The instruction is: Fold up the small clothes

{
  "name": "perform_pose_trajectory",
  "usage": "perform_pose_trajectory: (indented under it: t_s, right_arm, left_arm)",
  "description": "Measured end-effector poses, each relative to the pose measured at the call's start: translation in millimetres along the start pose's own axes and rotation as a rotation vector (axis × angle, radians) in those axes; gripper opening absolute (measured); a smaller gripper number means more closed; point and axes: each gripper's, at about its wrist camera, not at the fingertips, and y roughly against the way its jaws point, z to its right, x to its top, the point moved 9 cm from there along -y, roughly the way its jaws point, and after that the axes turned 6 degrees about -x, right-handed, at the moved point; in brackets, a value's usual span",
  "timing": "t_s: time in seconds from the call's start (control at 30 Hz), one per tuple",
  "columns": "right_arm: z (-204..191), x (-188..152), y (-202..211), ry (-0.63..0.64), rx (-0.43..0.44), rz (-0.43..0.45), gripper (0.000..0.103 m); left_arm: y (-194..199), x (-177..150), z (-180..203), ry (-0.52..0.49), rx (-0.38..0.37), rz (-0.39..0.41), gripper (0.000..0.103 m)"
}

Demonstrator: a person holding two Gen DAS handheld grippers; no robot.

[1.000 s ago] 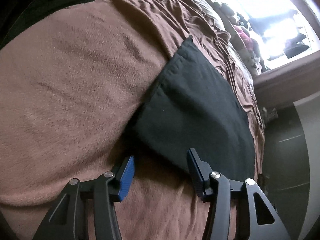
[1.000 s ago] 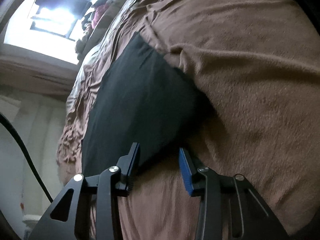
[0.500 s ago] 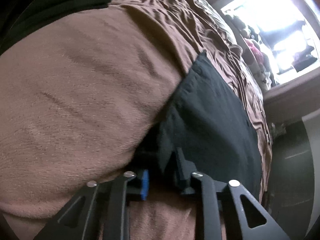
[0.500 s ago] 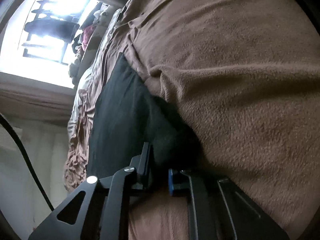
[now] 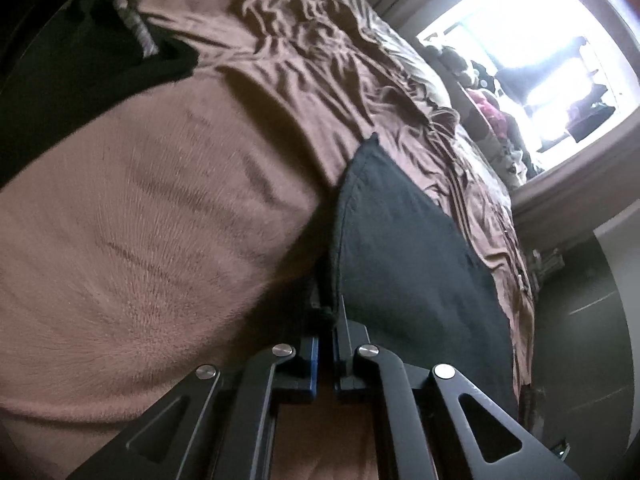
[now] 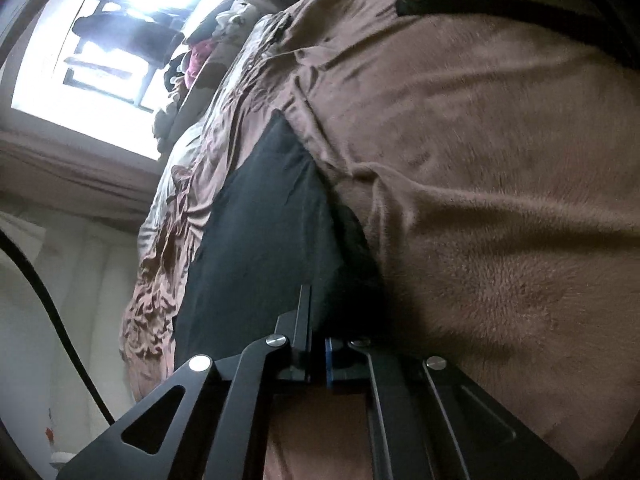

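black garment (image 5: 404,256), near corners hidden in jaws

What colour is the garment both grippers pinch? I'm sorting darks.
Black, plain, no pattern: the garment shows best in the left wrist view.

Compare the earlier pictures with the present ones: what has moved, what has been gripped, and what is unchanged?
Both grippers went from open to shut. The left gripper closed on the near corner of the black garment, and the right gripper closed on its other near corner, bunching the cloth between the fingers. Both corners look slightly lifted. The brown blanket and the rest of the garment stayed as they were.
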Motion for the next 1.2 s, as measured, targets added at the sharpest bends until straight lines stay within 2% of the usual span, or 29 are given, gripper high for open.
perform_pose_trajectory:
  t_s: [0.23, 0.43, 0.73, 0.93, 1.2]
  right_arm:
    - [-12.5, -0.5, 23.3, 0.036, -0.004, 0.020, 0.000]
    - [2.0, -10.2, 43.8, -0.015, 0.025, -0.030, 0.000]
    - [15.2, -24.5, 72.4, -0.011, 0.015, -0.041, 0.000]
    - [32.3, -25.7, 65.0, -0.023, -0.019, -0.050, 0.000]
    - [66.9, -37.7, 35.7, -0.099, -0.060, -0.137, 0.003]
  left_arm:
    - [26.0, 0.4, 9.3, -0.001, -0.026, 0.009, 0.004]
    - [52.4, -10.8, 11.7, -0.008, -0.049, 0.033, 0.004]
    - [76.3, -31.5, -1.0, 0.042, -0.088, 0.044, 0.004]
    - [66.6, -44.1, -19.0, 0.078, -0.067, 0.043, 0.004]
    - [41.5, -68.7, -58.7, 0.175, -0.038, -0.013, 0.005]
